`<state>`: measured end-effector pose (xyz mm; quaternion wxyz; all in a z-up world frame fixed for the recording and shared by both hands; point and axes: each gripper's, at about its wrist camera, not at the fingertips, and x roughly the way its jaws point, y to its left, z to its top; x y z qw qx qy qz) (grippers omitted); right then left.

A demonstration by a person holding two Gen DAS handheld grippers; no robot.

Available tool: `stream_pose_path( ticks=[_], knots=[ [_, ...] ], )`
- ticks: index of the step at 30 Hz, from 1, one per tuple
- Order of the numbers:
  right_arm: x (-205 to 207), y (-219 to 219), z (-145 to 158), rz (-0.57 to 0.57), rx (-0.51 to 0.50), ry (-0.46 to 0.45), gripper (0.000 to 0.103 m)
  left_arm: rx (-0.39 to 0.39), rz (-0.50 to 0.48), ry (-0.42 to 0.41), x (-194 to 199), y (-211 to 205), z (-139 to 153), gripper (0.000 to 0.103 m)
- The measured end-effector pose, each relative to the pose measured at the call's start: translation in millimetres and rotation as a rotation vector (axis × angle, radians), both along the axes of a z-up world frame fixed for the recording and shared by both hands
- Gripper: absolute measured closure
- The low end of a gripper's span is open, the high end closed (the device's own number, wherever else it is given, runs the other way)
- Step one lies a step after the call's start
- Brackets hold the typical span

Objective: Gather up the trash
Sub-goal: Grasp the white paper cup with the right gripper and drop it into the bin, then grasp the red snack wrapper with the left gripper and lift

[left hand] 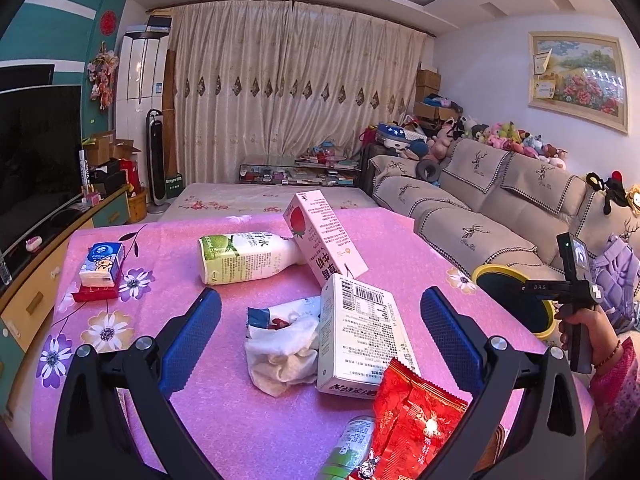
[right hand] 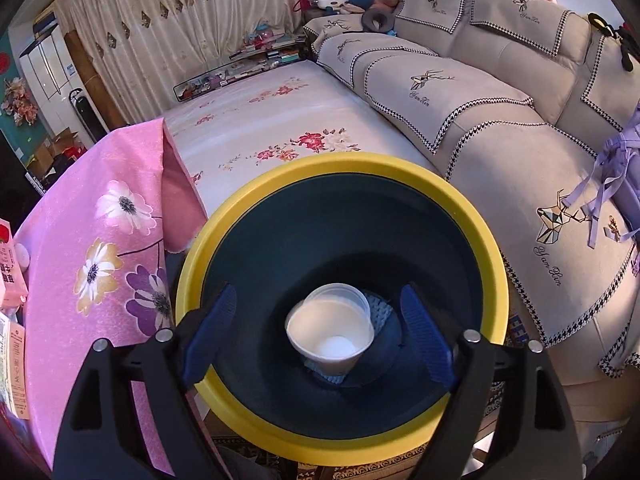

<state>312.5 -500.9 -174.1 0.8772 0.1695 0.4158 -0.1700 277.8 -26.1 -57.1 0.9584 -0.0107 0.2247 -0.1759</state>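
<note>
My left gripper (left hand: 320, 320) is open above the pink table (left hand: 240, 400), its blue fingers either side of a crumpled white tissue on a wrapper (left hand: 284, 344) and a white carton (left hand: 360, 332). Behind lie a green-label bottle (left hand: 248, 256) and a pink strawberry milk carton (left hand: 320, 236). A red snack bag (left hand: 412, 420) and a green can (left hand: 348, 448) lie near the front. My right gripper (right hand: 320, 320) is open over the yellow-rimmed bin (right hand: 192, 248), which holds a white cup (right hand: 332, 332). The bin also shows in the left wrist view (left hand: 512, 300).
A tissue pack on a red box (left hand: 100, 268) sits at the table's left. A sofa (right hand: 480, 80) stands right of the bin, a floral bed (right hand: 280, 120) behind it. A TV (left hand: 36, 160) stands on a cabinet to the left.
</note>
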Motion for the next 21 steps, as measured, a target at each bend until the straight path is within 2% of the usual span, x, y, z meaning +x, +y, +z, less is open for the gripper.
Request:
stream_pose_path(
  ticks=[6,10,15,19,21],
  knots=[
    [-8.1,7.3,9.7,0.013,-0.004,-0.023,0.021,0.03,-0.04,0.001,-2.4,-9.8,-2.0,0.005],
    [-15.5,11.6,13.9,0.025,-0.006,-0.038,0.02,0.047,-0.095,0.041,-7.7,-20.8,-4.0,0.005],
    [-24.1,17.4,19.6,0.046,0.006,-0.056,0.02,0.12,-0.164,0.08,-28.7,-37.1,-11.9,0.006],
    [-29.0,19.4,22.7,0.056,0.018,-0.073,0.02,0.14,-0.158,0.126,-32.3,-36.8,-21.6,0.013],
    [-32.3,18.9,23.1,0.06,0.027,-0.082,0.02,0.132,-0.155,0.157,-30.1,-34.0,-27.6,0.024]
  ],
)
